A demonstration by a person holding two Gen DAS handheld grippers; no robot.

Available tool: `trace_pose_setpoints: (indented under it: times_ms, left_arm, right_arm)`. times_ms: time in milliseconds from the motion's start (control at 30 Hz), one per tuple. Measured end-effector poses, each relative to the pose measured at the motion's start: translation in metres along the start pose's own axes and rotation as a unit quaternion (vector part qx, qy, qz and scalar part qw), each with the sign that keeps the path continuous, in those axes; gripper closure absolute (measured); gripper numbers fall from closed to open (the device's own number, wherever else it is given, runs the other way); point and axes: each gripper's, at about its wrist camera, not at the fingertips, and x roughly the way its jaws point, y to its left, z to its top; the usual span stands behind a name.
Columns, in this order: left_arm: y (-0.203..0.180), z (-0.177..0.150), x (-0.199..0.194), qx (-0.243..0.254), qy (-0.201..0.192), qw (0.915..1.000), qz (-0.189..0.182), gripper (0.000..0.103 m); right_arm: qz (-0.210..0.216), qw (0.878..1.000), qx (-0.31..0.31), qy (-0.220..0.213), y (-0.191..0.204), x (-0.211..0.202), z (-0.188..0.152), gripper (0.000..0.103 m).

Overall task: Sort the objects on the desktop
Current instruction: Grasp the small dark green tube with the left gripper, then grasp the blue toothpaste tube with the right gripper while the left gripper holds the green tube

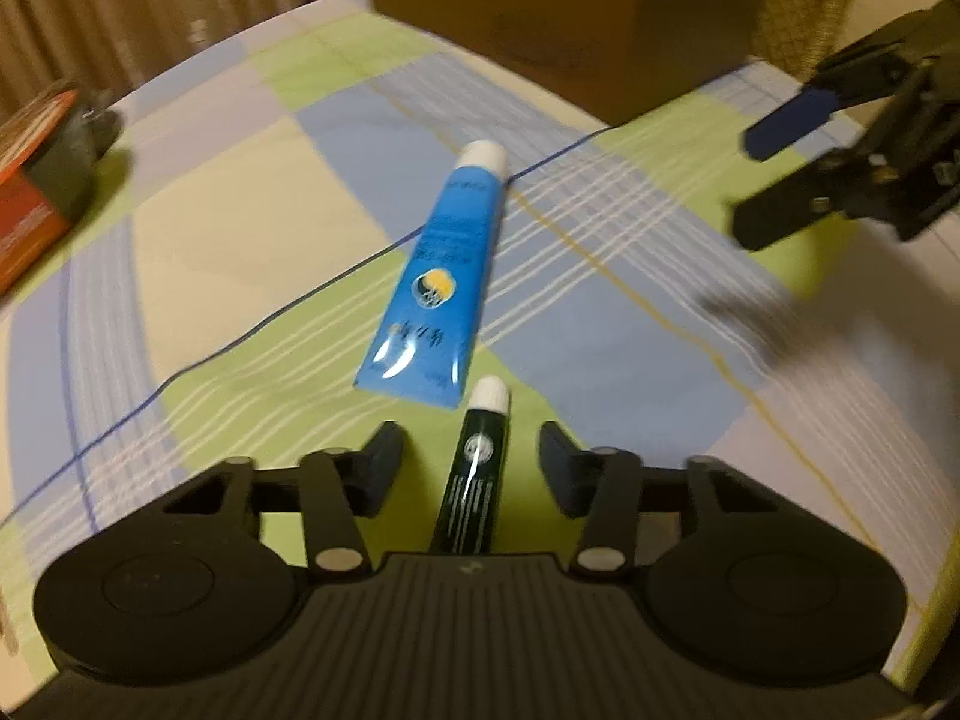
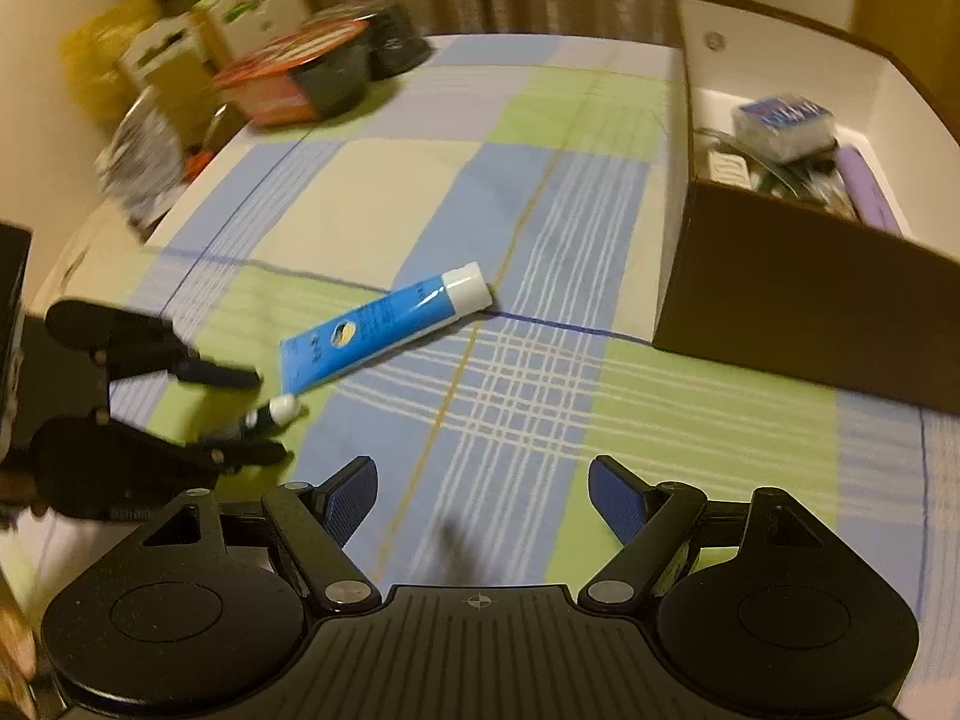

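A dark green tube (image 1: 474,480) with a white cap lies on the checked tablecloth between the fingers of my left gripper (image 1: 471,468), which is open with a gap on each side of the tube. Just beyond its cap lies a blue tube (image 1: 438,282) with a white cap, pointing toward the cardboard box (image 1: 570,24). In the right wrist view, my right gripper (image 2: 486,498) is open and empty above the cloth. The blue tube (image 2: 384,324) lies ahead to its left. The left gripper (image 2: 273,415) straddles the dark tube (image 2: 279,409) at the left.
The open cardboard box (image 2: 780,288) at the right holds several items, among them a blue and white packet (image 2: 786,123) and a purple object (image 2: 870,192). An orange box (image 2: 282,84), a black container (image 2: 393,42) and cartons crowd the far left. My right gripper (image 1: 744,189) hangs at the right.
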Motion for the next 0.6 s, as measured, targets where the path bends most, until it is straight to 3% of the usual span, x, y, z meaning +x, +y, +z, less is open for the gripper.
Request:
trace_pose_setpoints:
  times_ms: [100,233,600]
  left_arm:
    - [0.003,0.002,0.001,0.016,0.002,0.9997,-0.019,0.090]
    - [0.007,-0.001,-0.009,0.031,-0.004,0.9993,-0.023,0.090]
    - [0.052,-0.027,-0.048,-0.039,-0.020,0.9988,0.020,0.090]
  right_arm:
    - [-0.012,0.999,0.034,-0.010,0.006,0.007,0.005,0.023]
    - [-0.022,0.996,0.079,-0.025,0.017,0.022,0.015,0.023]
    - [-0.048,0.972,0.222,-0.067,0.046,0.079,0.044,0.023]
